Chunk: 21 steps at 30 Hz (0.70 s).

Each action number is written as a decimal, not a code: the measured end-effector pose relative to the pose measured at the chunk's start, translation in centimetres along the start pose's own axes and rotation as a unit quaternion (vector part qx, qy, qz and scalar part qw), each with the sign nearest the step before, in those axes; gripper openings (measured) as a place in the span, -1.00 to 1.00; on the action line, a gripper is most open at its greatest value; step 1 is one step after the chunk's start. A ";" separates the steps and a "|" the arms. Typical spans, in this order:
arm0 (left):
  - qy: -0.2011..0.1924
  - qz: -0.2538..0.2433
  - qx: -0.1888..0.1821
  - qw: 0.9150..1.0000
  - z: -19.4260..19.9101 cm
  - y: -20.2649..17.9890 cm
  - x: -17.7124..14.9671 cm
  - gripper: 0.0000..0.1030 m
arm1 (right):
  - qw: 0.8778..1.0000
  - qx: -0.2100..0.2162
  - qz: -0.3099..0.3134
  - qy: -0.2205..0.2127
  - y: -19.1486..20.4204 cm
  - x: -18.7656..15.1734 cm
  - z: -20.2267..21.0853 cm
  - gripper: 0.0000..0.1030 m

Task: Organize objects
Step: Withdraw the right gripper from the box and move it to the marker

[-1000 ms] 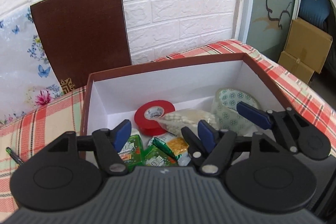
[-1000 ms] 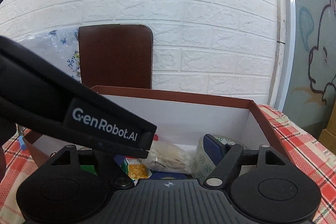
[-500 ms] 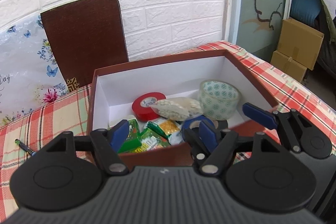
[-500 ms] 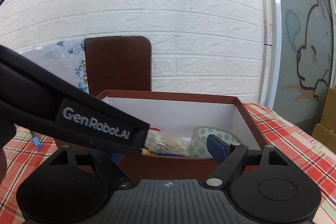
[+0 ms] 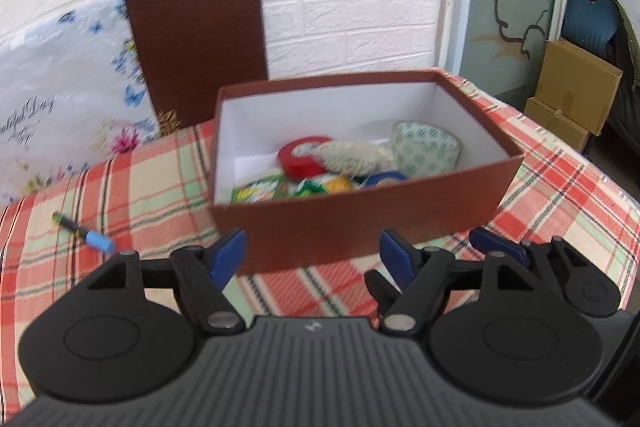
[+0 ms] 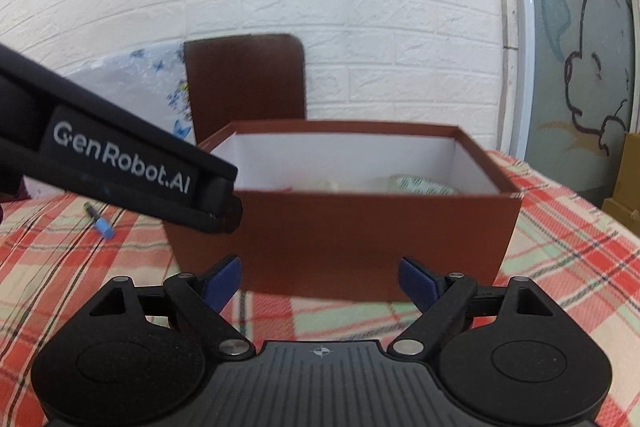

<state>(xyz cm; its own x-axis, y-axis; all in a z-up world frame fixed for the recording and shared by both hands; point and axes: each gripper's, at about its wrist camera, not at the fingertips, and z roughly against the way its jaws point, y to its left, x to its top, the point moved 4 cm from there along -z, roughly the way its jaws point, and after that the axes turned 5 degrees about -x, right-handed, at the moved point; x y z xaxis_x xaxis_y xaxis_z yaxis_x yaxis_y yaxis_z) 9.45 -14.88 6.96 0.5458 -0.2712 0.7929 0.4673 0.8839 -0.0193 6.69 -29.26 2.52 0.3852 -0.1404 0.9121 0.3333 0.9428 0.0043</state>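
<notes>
- Both grippers have pulled back out of the box (image 5: pixel 360 223) and now hover over the tablecloth (image 5: pixel 140 195) in front of it.
- Left gripper (image 5: pixel 312 255): fingers spread, nothing between them.
- Right gripper (image 6: pixel 320 281): fingers spread wide, empty.
- Tape rolls (image 5: pixel 426 151) and snack packets (image 5: pixel 260 189) lie inside the box.
- A pen (image 5: pixel 82 237) lies left of it.

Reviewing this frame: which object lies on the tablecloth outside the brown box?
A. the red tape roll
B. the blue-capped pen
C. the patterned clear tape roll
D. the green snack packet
B: the blue-capped pen lies on the checked tablecloth left of the brown box, while the tape rolls and packets sit inside it.
</notes>
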 end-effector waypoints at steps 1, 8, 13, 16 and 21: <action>0.002 0.003 0.003 1.000 0.1 0.4 -0.4 0.46 | 1.000 0.003 0.001 0.007 0.3 -0.4 0.1 0.63; 0.022 0.033 0.033 0.999 0.5 3.8 -3.7 0.46 | 0.998 0.032 0.000 0.053 3.0 -2.2 0.3 0.62; 0.032 0.056 0.058 0.996 0.7 6.8 -5.7 0.46 | 0.997 0.050 0.025 0.058 5.7 -2.4 0.8 0.62; 0.033 0.065 0.074 0.995 0.9 8.6 -6.6 0.46 | 0.995 0.061 0.047 0.061 7.5 -2.7 1.2 0.61; 0.033 0.080 0.095 0.992 1.3 11.4 -7.8 0.46 | 0.992 0.079 0.080 0.065 10.5 -2.9 2.0 0.60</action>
<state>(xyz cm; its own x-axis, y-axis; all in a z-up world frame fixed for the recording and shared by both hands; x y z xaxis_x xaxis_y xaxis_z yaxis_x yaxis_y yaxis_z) 9.60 -2.13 1.34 0.6491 -0.1404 0.7476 0.2349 0.9718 -0.0214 7.37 -18.37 0.69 0.5341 -0.0125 0.8453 0.1243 0.9902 -0.0638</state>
